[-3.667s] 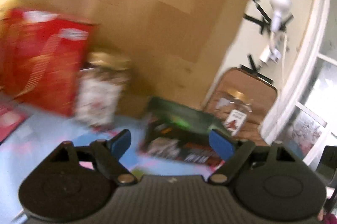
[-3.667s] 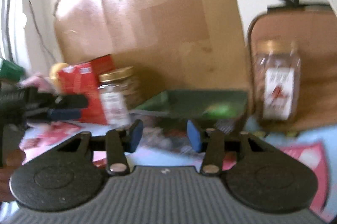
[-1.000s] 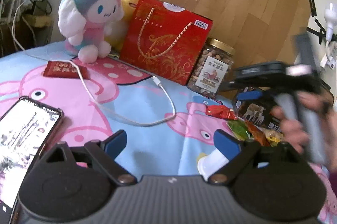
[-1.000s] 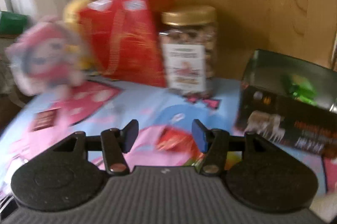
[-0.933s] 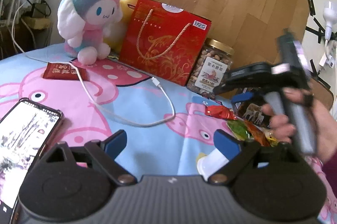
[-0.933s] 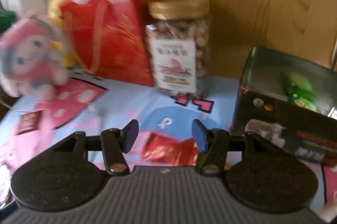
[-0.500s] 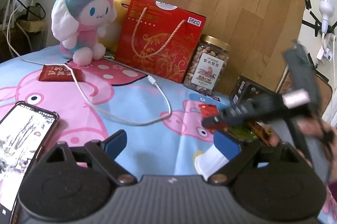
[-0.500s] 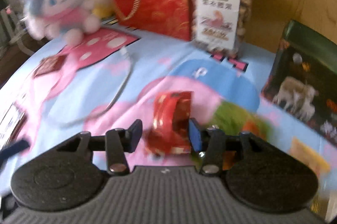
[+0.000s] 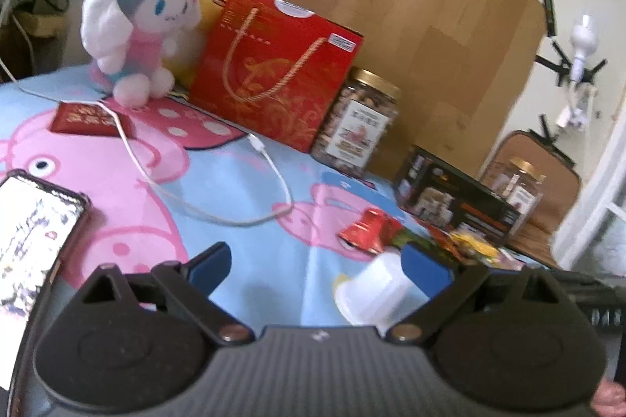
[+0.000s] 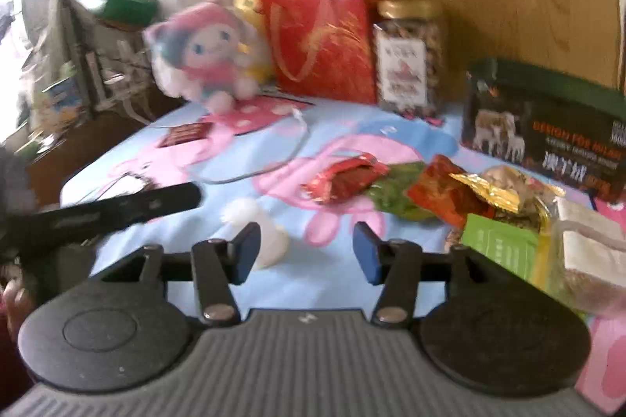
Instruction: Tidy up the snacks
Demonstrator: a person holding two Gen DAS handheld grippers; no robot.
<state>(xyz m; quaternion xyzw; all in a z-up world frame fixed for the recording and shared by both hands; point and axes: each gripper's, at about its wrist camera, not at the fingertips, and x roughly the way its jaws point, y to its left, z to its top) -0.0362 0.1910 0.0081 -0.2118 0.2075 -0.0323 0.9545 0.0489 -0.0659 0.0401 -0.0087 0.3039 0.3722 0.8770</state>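
**Both grippers empty over the loose snacks, a pick yet to begin**

The step in hand looked like the approach to a pick. The left gripper [image 9: 317,262], low in its own view, had its blue-padded jaws spread wide and opening, with only the cartoon-print blue and pink cloth [image 9: 219,182] between them. The right gripper [image 10: 305,252], at the bottom centre of its view, stood about half spread, its jaws opening too, and nothing lay between them.

The snacks sat in a loose heap right of centre in the right wrist view: a crumpled red foil packet [image 10: 344,176] nearest the middle, then a green wrapper [image 10: 395,197], an orange-red packet [image 10: 442,194], a gold foil pack [image 10: 497,190] and a light green carton [image 10: 500,246] at the lower right. They overlapped and touched one another; motion blur hid their print. A small white plastic cup [image 10: 258,233] lay on its side just beside the right gripper's left finger.

Behind the heap, at the right edge, stood a dark open box with a green rim [image 10: 544,135], probably where the snacks belong. A nut jar with a gold lid [image 10: 409,60] and a red gift bag with cord handles [image 10: 321,41] stood further back.

The next move would likely call for closing on a single packet, the red one being the most free, without dragging its neighbours along.
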